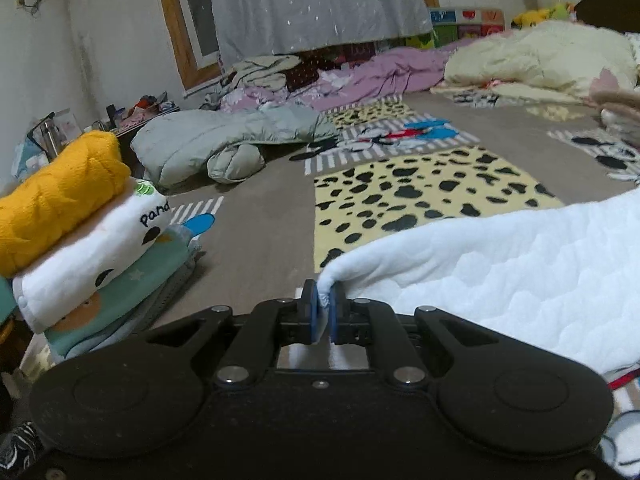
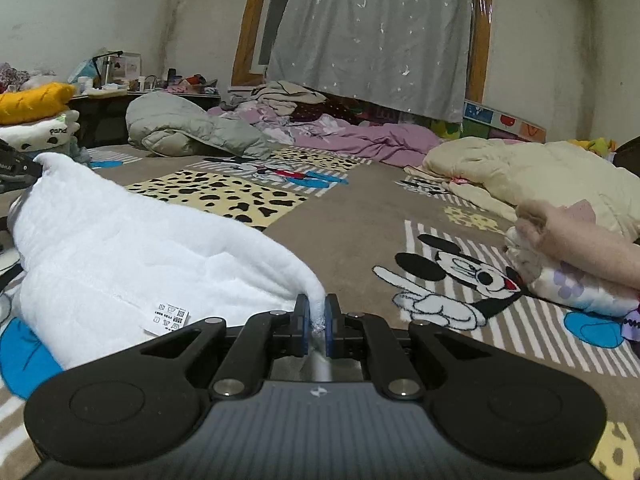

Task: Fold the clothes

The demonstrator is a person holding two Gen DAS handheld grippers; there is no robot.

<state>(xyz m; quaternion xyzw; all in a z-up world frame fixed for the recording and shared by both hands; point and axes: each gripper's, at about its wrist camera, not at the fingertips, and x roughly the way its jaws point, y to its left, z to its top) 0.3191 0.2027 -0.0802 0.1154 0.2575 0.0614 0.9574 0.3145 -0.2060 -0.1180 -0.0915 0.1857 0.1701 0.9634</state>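
Black, broad-bodied and low over the rug, the left gripper (image 1: pixel 325 300) has its blue pads pressed together on one corner of a white quilted garment (image 1: pixel 500 280). Its counterpart, the right gripper (image 2: pixel 316 318), pinches another corner in the same way. Between them the garment sags in a soft, puffy sheet with stitched diamond texture and a small care label (image 2: pixel 170 316), resting on the cartoon-printed rug (image 2: pixel 360 220). At the rug's left edge stands a folded stack (image 1: pixel 72 232): fuzzy yellow on white on teal.
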